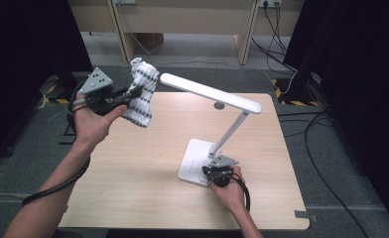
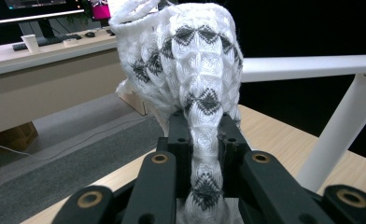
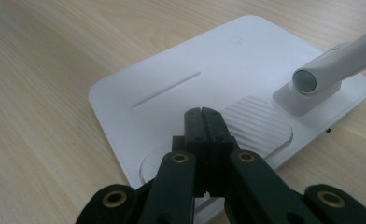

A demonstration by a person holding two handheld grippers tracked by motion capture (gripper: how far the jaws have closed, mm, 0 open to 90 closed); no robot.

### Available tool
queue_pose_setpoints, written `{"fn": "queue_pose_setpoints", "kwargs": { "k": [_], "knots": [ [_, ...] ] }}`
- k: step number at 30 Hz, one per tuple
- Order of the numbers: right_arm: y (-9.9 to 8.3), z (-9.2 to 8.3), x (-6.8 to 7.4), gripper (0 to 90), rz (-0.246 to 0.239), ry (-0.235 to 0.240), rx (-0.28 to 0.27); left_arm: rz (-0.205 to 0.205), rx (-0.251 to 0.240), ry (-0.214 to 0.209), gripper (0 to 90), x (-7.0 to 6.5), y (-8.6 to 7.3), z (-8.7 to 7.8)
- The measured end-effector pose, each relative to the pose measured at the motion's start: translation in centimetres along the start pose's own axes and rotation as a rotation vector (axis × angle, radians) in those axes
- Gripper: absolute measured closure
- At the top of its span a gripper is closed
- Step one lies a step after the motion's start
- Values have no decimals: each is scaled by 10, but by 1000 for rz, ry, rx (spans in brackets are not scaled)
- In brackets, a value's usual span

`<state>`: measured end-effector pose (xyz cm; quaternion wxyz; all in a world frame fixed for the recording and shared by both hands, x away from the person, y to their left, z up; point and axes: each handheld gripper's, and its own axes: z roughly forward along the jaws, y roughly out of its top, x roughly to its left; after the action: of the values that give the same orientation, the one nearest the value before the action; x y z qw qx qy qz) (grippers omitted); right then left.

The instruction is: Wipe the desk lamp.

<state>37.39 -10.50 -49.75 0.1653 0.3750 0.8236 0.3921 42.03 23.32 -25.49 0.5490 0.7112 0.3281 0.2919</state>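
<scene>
Cloth: a white knitted cloth with dark diamonds is hanging in the air beside the lamp head.
Left gripper: jaws are clamping the cloth (bunched between them).
Right gripper: jaws are pressing together, empty, tips resting on the lamp base.
Table: pale wood is lying underneath.

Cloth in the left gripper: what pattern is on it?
White knit cloth with dark grey diamond rows; the left gripper view shows it best.

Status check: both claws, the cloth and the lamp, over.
Left claw shut on knitted cloth, held up beside lamp head. Right claw shut, empty, on lamp base. Nothing in between.
</scene>
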Motion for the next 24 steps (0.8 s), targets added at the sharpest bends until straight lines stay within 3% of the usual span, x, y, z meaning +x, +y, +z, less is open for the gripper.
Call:
{"fn": "queue_pose_setpoints", "kwargs": {
  "k": [14, 24],
  "knots": [
    [0, 0, -1, 900, 5, 3, -2, 16, -44, 7, 791, -1, 21, 13],
    [0, 0, -2, 900, 10, 11, -5, 20, -63, -11, 793, -8, 35, 22]
  ]
}}
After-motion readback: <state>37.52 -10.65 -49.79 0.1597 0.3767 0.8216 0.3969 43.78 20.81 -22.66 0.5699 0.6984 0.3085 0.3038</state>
